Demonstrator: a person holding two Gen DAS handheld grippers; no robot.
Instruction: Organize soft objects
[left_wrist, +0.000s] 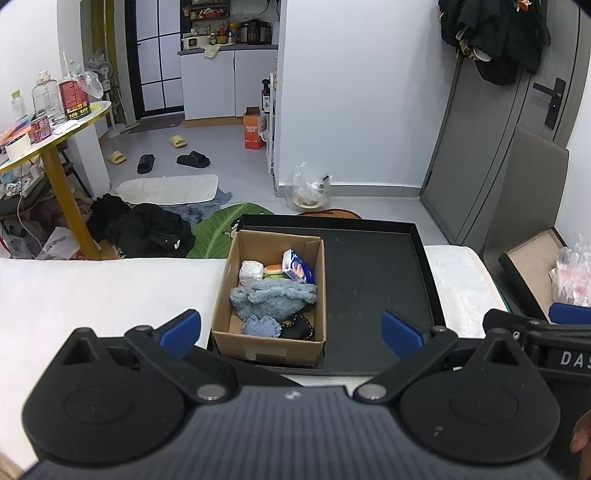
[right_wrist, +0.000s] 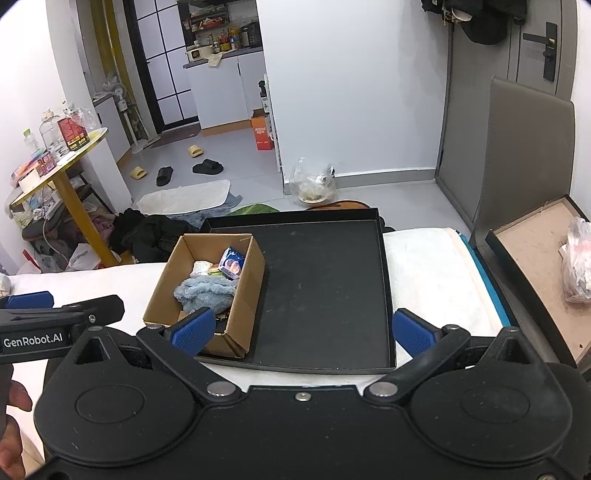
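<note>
Two grippers, left gripper and right gripper, hover near the black tray, jaws spread wide, holding nothing. Cardboard box sits in the tray's left part with the soft items inside. Fluffy blue cloth: light, limp, likely compresses; pinch a bunched fold at the top. Blue packet, behind the cloth: probably crinkly, slippery. Small blue patch and black pouch, at the box's near wall: thin, grip by an edge.
</note>
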